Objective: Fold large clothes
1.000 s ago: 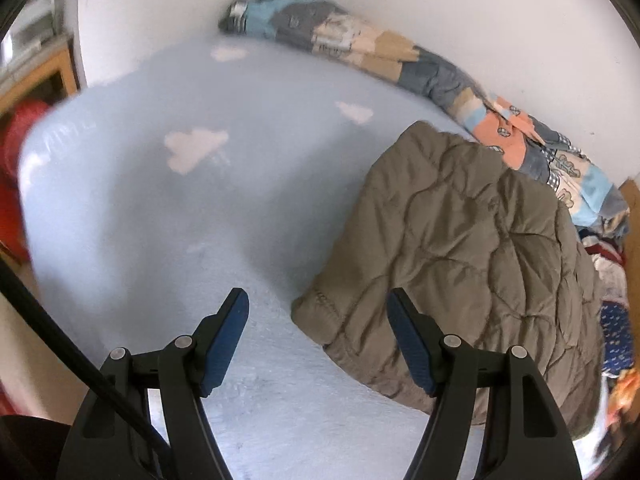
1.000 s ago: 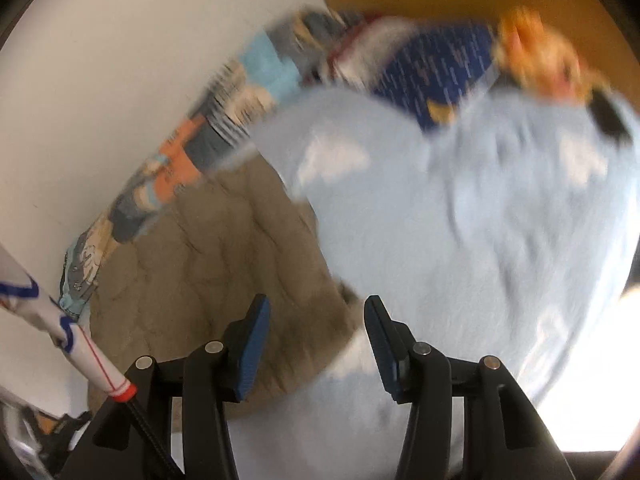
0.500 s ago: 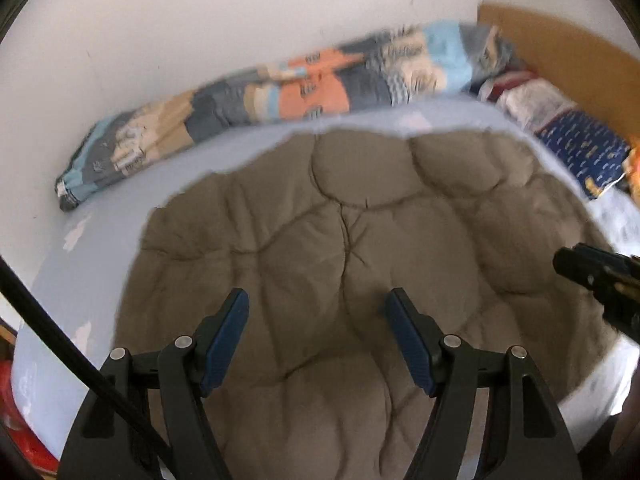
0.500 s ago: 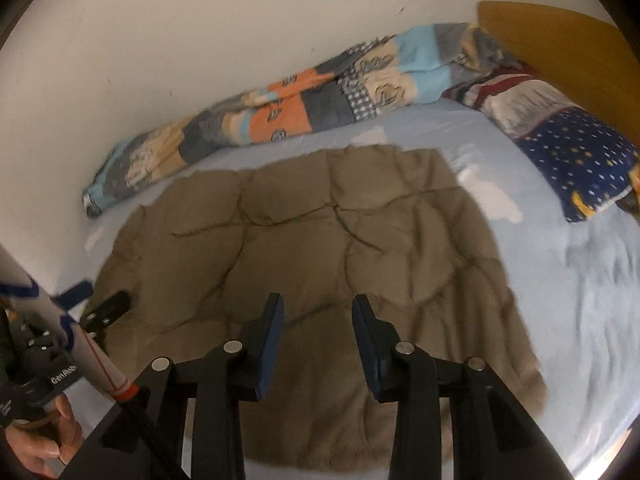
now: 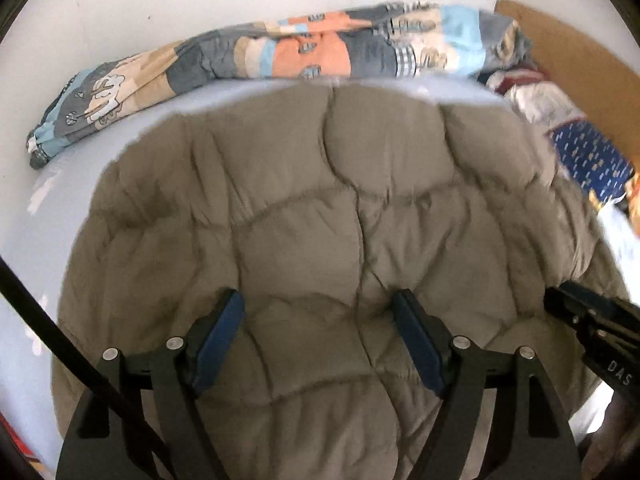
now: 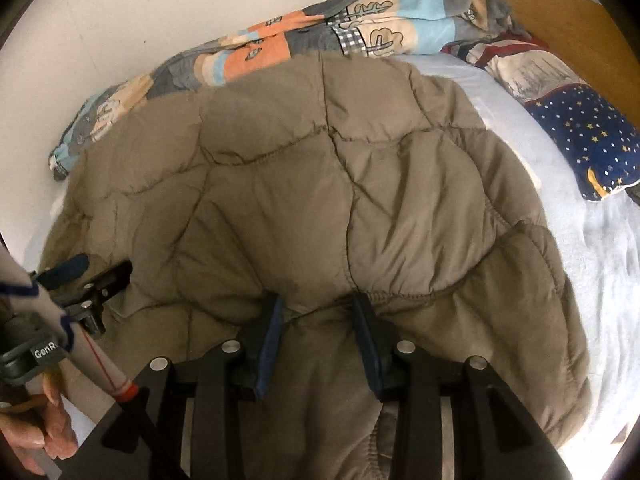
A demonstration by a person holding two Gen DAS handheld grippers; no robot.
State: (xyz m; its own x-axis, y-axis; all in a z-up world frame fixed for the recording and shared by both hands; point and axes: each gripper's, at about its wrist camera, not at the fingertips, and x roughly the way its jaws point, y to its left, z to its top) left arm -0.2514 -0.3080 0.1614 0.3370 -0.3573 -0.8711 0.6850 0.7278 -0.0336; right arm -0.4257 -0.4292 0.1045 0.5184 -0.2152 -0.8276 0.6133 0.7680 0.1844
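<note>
A large olive-brown quilted jacket (image 5: 320,200) lies spread on the bed and fills both views (image 6: 300,180). My left gripper (image 5: 318,296) hovers just over its near part, jaws opening wide, with nothing pinched between the blue pads. My right gripper (image 6: 317,300) is pushed down onto a raised seam fold near the jacket's front edge. Its jaws stand partly open, with puffed fabric bulging between the pads. The left gripper (image 6: 100,266) also shows at the jacket's left edge. A black finger (image 5: 580,308) of the right one shows at the right.
The bed has a light blue sheet (image 6: 600,260). A rolled patchwork quilt (image 5: 320,56) lies along the white wall behind the jacket. A navy star pillow (image 6: 588,140) and a wooden headboard (image 6: 560,12) are at the right. A person's hand (image 6: 36,436) holds the left gripper's handle.
Both views swung from the blue sheet onto the jacket and came down close to it. The right jaws narrowed and now straddle a fold. The left jaws spread a little wider.
</note>
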